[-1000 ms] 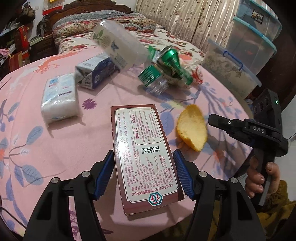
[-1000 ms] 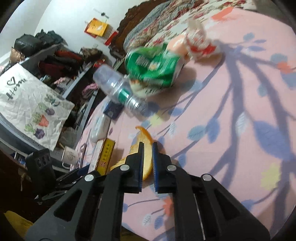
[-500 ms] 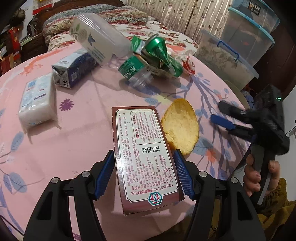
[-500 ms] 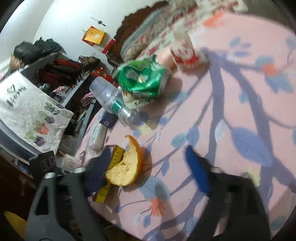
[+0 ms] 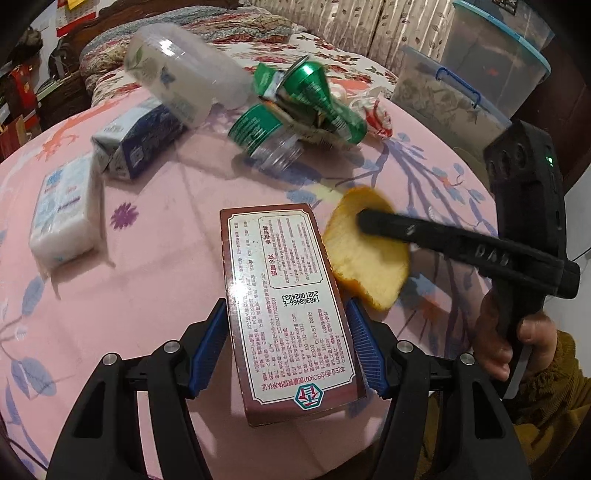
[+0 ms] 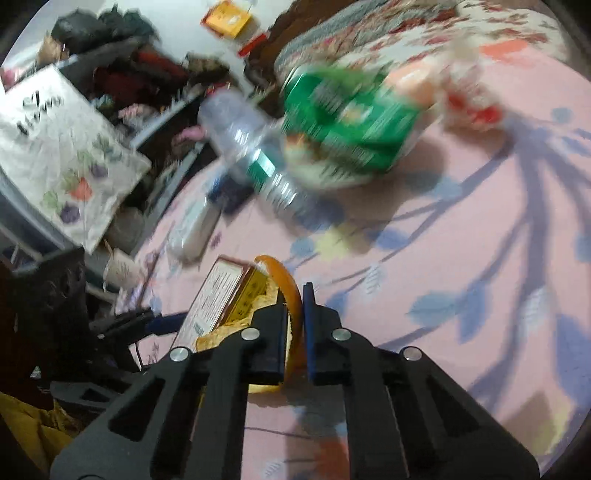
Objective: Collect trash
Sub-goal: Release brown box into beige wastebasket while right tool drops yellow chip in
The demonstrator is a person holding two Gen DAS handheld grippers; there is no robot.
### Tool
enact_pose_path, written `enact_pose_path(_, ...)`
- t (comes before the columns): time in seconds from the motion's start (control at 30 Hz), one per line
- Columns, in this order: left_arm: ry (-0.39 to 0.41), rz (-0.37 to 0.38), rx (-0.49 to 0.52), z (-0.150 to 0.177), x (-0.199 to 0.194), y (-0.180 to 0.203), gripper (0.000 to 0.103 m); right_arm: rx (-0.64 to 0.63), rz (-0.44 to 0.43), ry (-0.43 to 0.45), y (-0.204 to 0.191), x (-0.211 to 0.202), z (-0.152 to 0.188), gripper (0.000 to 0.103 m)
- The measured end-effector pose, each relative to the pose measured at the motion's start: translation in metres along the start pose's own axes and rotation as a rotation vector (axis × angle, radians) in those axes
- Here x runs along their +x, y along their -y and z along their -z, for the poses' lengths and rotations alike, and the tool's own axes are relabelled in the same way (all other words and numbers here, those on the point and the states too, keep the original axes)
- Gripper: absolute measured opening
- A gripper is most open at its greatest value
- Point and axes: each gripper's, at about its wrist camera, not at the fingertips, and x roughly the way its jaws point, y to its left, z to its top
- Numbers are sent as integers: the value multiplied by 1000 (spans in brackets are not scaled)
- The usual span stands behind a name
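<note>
My left gripper [image 5: 286, 332] is shut on a maroon printed box [image 5: 280, 295] and holds it over the pink tablecloth [image 5: 147, 258]. My right gripper [image 6: 295, 306] is shut on an orange peel [image 6: 291, 295], which lies just right of the box in the left wrist view [image 5: 369, 258]. The box also shows in the right wrist view [image 6: 225, 291]. Beyond lie a crushed green can [image 5: 317, 99], a clear plastic bottle with a green label [image 5: 266, 136], a clear plastic container [image 5: 177, 81] and a red-and-white wrapper [image 5: 373, 110].
A blue-and-white carton [image 5: 140, 140] and a white tissue pack [image 5: 62, 210] lie at the left. Lidded storage bins [image 5: 461, 85] stand to the right behind the table. A bed [image 5: 221, 33] is behind. Shelves with clutter [image 6: 110, 92] are off the table's far side.
My right gripper opened, moved in and closed again on the orange peel. My left gripper still holds the box and has shifted slightly toward the trash pile.
</note>
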Motion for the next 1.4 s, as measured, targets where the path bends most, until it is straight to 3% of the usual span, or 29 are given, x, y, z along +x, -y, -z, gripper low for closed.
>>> enact_pose_path(0.1, -1, 43, 22, -16, 1, 12, 61, 66, 22, 82, 26, -29, -6, 9)
enact_pose_path(0.27, -24, 129, 133, -51, 14, 65, 61, 191, 96, 225, 88, -97, -10, 9)
enact_pose_path(0.53, -57, 271, 394, -138, 67, 210, 61, 351, 346, 487, 197, -237, -8, 9)
enact_pose_path(0.7, -91, 358, 489, -204, 127, 315, 61, 457, 485, 561, 258, -289, -6, 10)
enact_pose_path(0.83, -84, 376, 524, -236, 173, 376, 62, 531, 526, 589, 291, -302, -6, 13)
enact_pose_path(0.9, -91, 332, 531, -244, 196, 398, 76, 574, 502, 592, 303, -300, -8, 14)
enact_pose_path(0.93, -86, 276, 526, -246, 207, 404, 79, 598, 495, 594, 310, -301, -7, 16)
enact_pose_path(1.0, -82, 259, 503, -249, 213, 402, 79, 605, 483, 614, 315, -303, -5, 26)
enact_pose_path(1.07, -84, 278, 475, -249, 209, 392, 79, 583, 506, 641, 311, -303, -4, 89)
enact_pose_path(1.13, -69, 285, 457, -246, 193, 375, 79, 537, 551, 701, 303, -306, -3, 93)
enact_pose_path(1.23, -39, 311, 431, -236, 163, 350, 79, 493, 572, 704, 290, -306, -11, 92)
enact_pose_path(1.33, 12, 332, 420, -210, 119, 313, 79, 415, 588, 764, 252, -310, -15, 92)
enact_pose_path(1.4, 33, 332, 416, -189, 97, 290, 79, 363, 631, 815, 221, -312, -16, 100)
